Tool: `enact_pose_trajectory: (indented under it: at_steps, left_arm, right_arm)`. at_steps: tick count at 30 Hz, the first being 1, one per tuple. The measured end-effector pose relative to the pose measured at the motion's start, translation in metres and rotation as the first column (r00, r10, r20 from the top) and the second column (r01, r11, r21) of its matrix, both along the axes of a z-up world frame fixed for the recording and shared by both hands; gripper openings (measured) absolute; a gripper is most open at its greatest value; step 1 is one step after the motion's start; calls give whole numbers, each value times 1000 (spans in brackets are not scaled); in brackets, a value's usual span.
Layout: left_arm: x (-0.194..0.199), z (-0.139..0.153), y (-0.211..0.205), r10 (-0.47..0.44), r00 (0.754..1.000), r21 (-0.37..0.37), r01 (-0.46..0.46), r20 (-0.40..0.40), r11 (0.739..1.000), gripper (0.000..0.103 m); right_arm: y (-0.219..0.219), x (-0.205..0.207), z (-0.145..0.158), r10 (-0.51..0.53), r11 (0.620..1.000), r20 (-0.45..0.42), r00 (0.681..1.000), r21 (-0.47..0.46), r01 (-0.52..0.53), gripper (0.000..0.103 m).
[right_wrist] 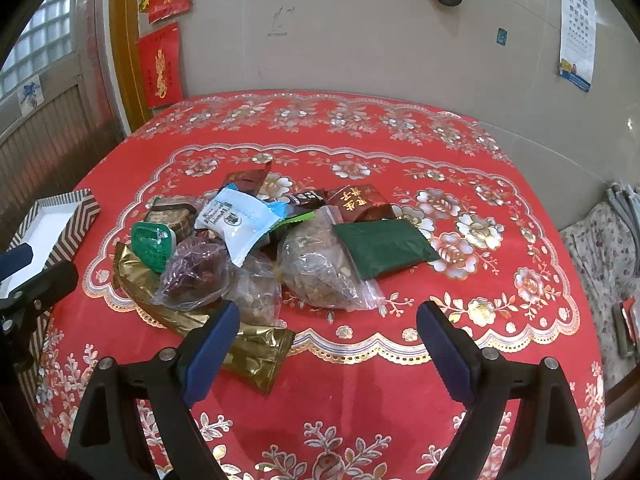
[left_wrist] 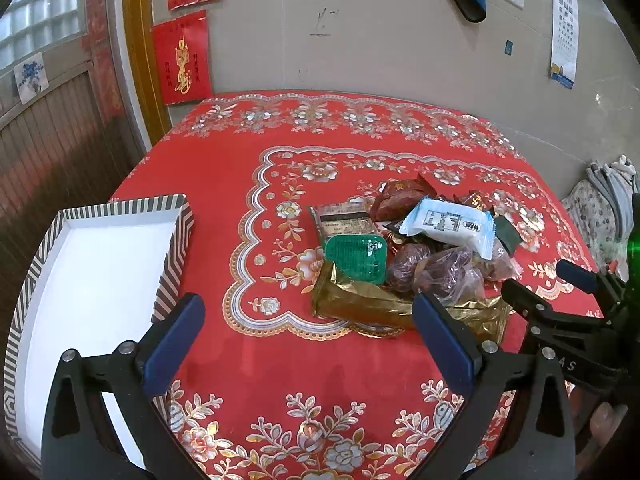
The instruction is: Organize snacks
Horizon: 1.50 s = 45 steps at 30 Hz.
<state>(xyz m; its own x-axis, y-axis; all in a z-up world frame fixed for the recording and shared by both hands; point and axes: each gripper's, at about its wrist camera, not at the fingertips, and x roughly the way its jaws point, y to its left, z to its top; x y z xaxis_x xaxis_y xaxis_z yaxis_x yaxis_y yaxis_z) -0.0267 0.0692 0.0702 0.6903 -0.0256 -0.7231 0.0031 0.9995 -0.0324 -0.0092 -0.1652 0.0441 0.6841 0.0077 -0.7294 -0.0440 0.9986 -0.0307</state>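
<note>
The left gripper (left_wrist: 308, 336) hovers with its blue-padded fingers (left_wrist: 176, 344) spread wide, holding nothing. The right gripper (right_wrist: 326, 344) hangs beside it, jaws likewise wide apart and empty.

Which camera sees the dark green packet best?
The right wrist view: the dark green packet lies flat and nearly whole at the right side of the snack pile. The left wrist view shows only a small corner behind the white and blue packet.

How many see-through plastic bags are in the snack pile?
3. A bag of dark red fruit on the left, a small bag in the middle, a big zip bag on the right. More may hide underneath.
</note>
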Motion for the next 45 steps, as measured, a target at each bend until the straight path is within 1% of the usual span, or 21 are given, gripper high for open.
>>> enact_pose_trajectory:
  at_steps: [5, 8, 11, 13, 17, 19, 21, 23, 25, 27, 30, 32, 35, 36, 39, 41, 43, 45]
  left_arm:
    - [1, -3, 4, 14, 1000, -8, -15, -14, 1000, 103]
    - [1, -5, 7, 22, 1000, -5, -22, -19, 1000, 103]
    - [0, -5, 10, 31, 999, -6, -31, -23, 999, 103]
    - [0, -5, 13, 36, 999, -11, -37, -24, 999, 103]
    - [0, -8, 17, 43, 998, -17, -43, -42, 999, 103]
    - [-1, -10, 18, 42, 998, -12, -43, -54, 999, 103]
    - [-4, -10, 19, 40, 997, -15, -41, -59, 999, 103]
    - [-7, -11, 20, 45, 997, -16, -47, -63, 999, 103]
    - [-10, -15, 18, 39, 996, -29, -41, -78, 999, 103]
    - [-13, -19, 12, 25, 995, -38, -29, -95, 999, 103]
    - [-14, -26, -3, -10, 992, -48, 4, -122, 999, 103]
    - [-14, -29, -14, -30, 990, -40, 25, -140, 999, 103]
    - [-18, -30, -32, -51, 990, 9, 53, -128, 999, 103]
    - [-19, -31, -35, -57, 990, 14, 59, -127, 998, 103]
    - [-18, -34, -41, -89, 986, 8, 91, -141, 996, 103]
    - [-16, -36, -41, -82, 986, 0, 83, -148, 997, 103]
    - [-14, -38, -40, -86, 984, -24, 83, -157, 996, 103]
    - [-13, -42, -39, -78, 982, -33, 73, -170, 997, 103]
  right_arm:
    - [-3, 10, -4, -18, 999, -3, 1000, -29, 18, 91]
    - [-4, 21, -15, -29, 997, -42, 999, -73, 26, 91]
    - [-3, 21, -24, -12, 998, -69, 998, -65, 8, 91]
    - [1, 16, -29, 13, 999, -96, 995, -46, -17, 91]
    - [28, -11, -36, 129, 992, -143, 981, 8, -129, 91]
    - [44, -26, -38, 201, 979, -169, 965, 57, -194, 91]
    - [58, -40, -37, 277, 958, -176, 944, 122, -259, 91]
    - [60, -50, -34, 306, 944, -164, 938, 183, -276, 91]
    - [56, -54, -28, 296, 942, -143, 945, 205, -264, 91]
    - [42, -54, -18, 228, 961, -109, 968, 188, -205, 91]
    - [19, -52, -6, 170, 965, -73, 983, 215, -151, 91]
    - [10, -51, -2, 149, 965, -67, 987, 230, -130, 91]
    - [-3, -53, 2, 123, 968, -56, 991, 227, -108, 91]
    - [-5, -54, 2, 119, 968, -56, 991, 228, -103, 91]
    - [-11, -54, 2, 113, 964, -54, 992, 249, -96, 91]
    - [-12, -52, 4, 116, 960, -46, 992, 261, -100, 91]
    - [-11, -51, 6, 116, 961, -38, 992, 257, -103, 91]
    - [-9, -50, 7, 119, 963, -29, 992, 248, -108, 91]
